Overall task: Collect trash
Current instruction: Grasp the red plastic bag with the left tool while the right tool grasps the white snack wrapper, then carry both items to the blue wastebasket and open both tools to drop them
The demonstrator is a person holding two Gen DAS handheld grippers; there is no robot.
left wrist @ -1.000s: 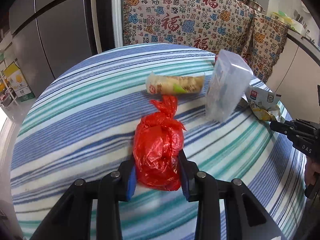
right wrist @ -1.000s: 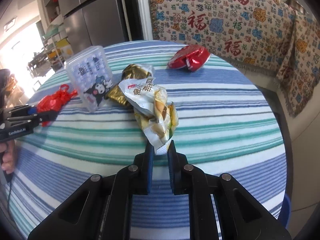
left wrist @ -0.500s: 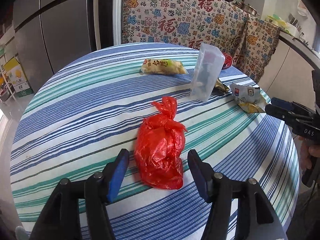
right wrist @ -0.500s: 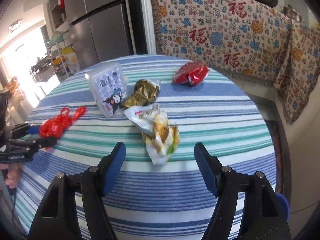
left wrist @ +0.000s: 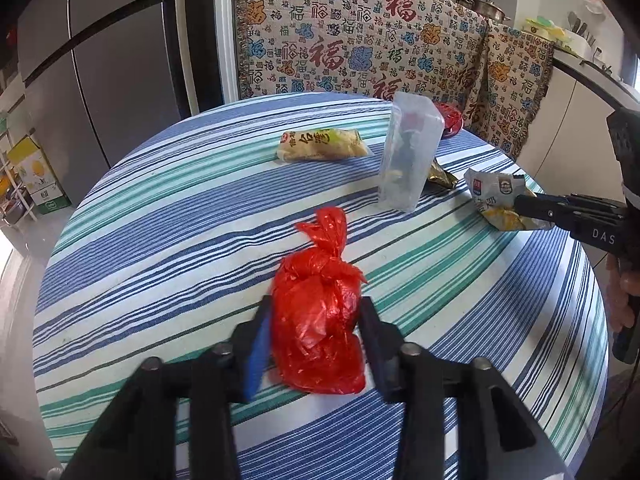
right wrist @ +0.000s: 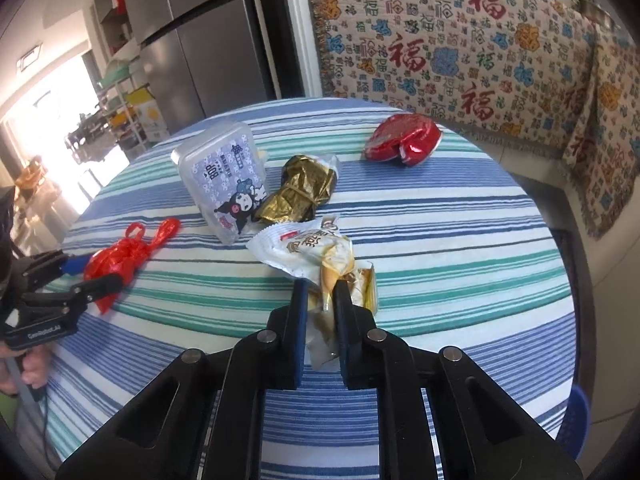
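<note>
- Both claws have gone from wide open half a second ago to clamped on trash.
- Left claw (left wrist: pixel 316 312) is now pinching the red bag (left wrist: pixel 318 320), fingers pressed into both its sides. The bag sits right between them on the striped tablecloth (left wrist: pixel 160 240), knotted end pointing away from the claw.
- Right claw (right wrist: pixel 320 300) is squeezed down on the white and yellow snack wrapper (right wrist: pixel 316 250). The near end of the wrapper is caught between the fingers and the rest fans out past the tips, lying on the cloth.
- Just beyond that wrapper there's a crumpled gold wrapper (right wrist: pixel 302 188), touching a clear plastic box (right wrist: pixel 224 184) with a cartoon on it, standing upright.
- Farther back toward the table's edge is a red foil wrapper (right wrist: pixel 402 140), well apart from the rest.
- From the left camera there's also a sealed snack packet (left wrist: pixel 322 145) lying flat behind the box.
- Behind the table hangs a patterned blanket (right wrist: pixel 460 40).
</note>
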